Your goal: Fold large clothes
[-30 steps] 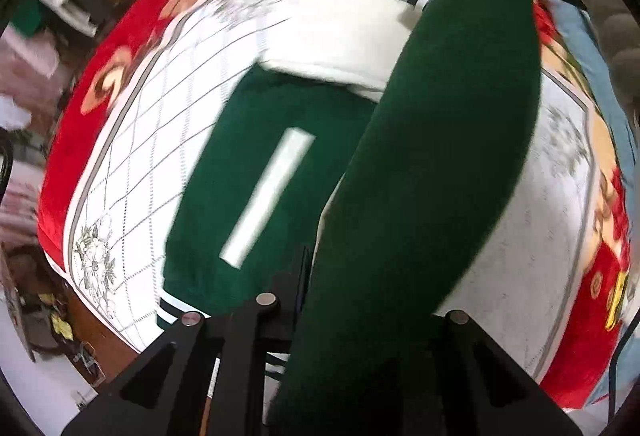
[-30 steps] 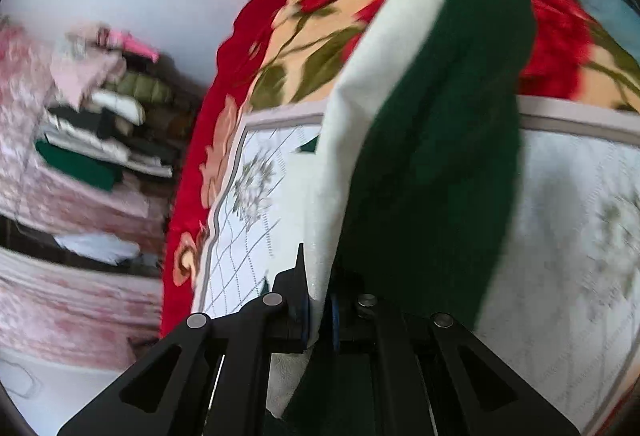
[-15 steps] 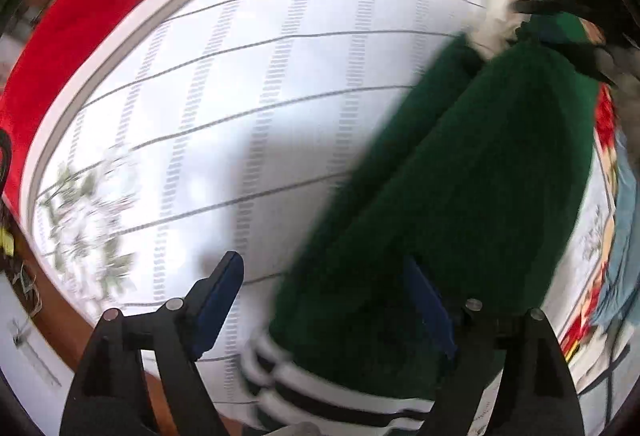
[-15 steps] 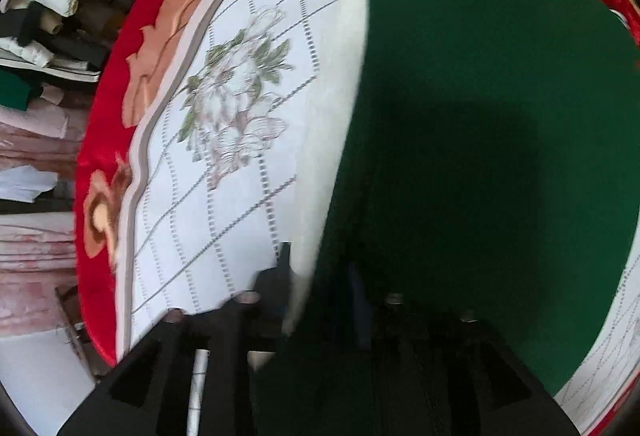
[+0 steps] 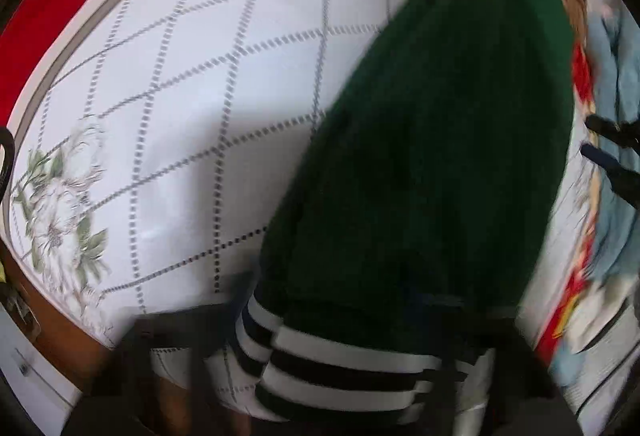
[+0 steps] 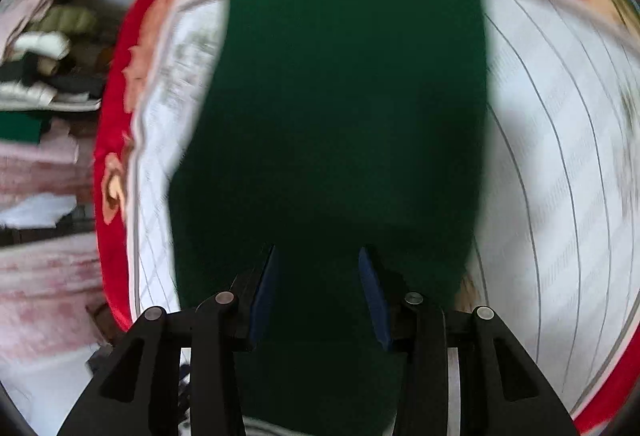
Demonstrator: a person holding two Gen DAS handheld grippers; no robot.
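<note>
White quilted bedspread (image 5: 180,83) with a red floral border carries the dark green knit sweater (image 5: 432,155), lying flat mid-fold. Right gripper (image 6: 316,276) fingers spread open over it; left gripper's (image 5: 320,376) fingers too blurred to tell.

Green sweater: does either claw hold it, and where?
Neither, apparently: right claw is open astride the green sweater; left claw, blurred, looks open at its striped hem.

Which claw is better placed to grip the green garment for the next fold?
Probably the right. The right claw is open, its blue pads standing either side of the green garment, so it could close at once. The left view is too blurred to judge its claw.
</note>
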